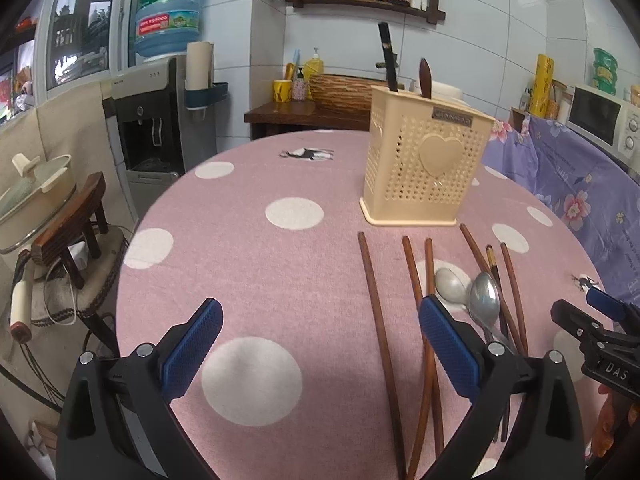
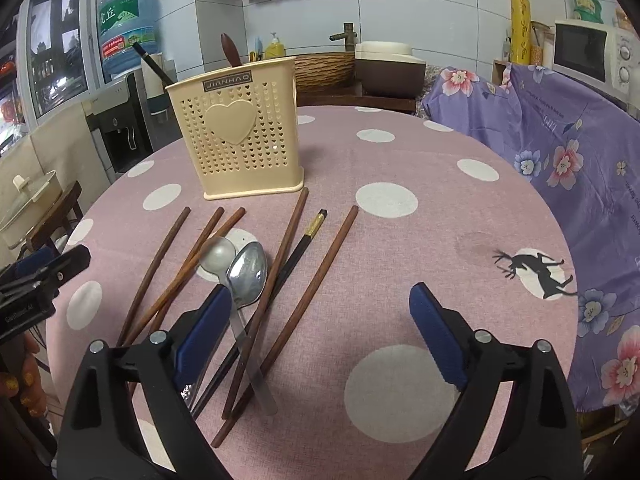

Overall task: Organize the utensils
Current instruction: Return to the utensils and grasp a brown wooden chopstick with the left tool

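Your left gripper [image 1: 320, 344] hangs low over the pink round table with white polka dots [image 1: 240, 240], blue pads spread wide with nothing between them. Your right gripper [image 2: 320, 336] hovers just as low, fingers also wide apart and empty, its left pad above the handle of the shiny steel spoon [image 2: 248, 272]. The brown wooden chopsticks [image 2: 320, 268], one black gold-banded chopstick [image 2: 308, 236] and a duller second steel spoon [image 2: 217, 256] lie scattered before the cream perforated plastic utensil holder with a heart [image 2: 236, 132], which stands upright.
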`<state>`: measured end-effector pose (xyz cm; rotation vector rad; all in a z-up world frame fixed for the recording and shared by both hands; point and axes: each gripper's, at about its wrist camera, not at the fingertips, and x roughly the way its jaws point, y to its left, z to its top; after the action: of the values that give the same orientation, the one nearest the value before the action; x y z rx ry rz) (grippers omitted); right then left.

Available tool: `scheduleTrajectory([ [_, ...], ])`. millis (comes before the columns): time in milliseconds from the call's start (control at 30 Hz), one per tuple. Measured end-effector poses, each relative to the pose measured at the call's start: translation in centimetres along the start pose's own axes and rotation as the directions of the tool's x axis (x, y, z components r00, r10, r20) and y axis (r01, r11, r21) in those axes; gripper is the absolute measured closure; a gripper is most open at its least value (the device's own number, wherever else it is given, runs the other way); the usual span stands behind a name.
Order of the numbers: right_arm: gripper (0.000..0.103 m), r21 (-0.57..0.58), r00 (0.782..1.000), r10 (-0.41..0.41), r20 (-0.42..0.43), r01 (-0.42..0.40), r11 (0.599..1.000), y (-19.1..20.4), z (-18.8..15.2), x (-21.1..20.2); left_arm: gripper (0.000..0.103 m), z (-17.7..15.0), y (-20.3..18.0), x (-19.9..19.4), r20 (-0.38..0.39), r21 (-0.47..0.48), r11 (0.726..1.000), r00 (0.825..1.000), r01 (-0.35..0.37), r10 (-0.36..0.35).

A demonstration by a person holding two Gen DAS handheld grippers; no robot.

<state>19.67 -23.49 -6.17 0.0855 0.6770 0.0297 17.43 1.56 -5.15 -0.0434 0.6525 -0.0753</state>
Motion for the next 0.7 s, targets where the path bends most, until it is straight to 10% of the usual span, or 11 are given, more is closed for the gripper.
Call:
scheduleTrajectory([
  [400, 0.013, 0.014, 0.999, -0.017, -0.031, 0.018, 1.000, -0.3, -1.5, 0.0, 0.007, -0.9, -1.0, 0.7, -0.053, 0.040, 0.999, 0.998, 0.027, -0.025],
  [700, 0.013, 0.024, 0.999, -0.006, -0.035, 0.006, 1.000, -0.7, -1.4, -0.1, 0.060, -0.1, -2.7, 3.8, -0.181, 0.064, 0.992, 0.979, 0.111, -0.097],
])
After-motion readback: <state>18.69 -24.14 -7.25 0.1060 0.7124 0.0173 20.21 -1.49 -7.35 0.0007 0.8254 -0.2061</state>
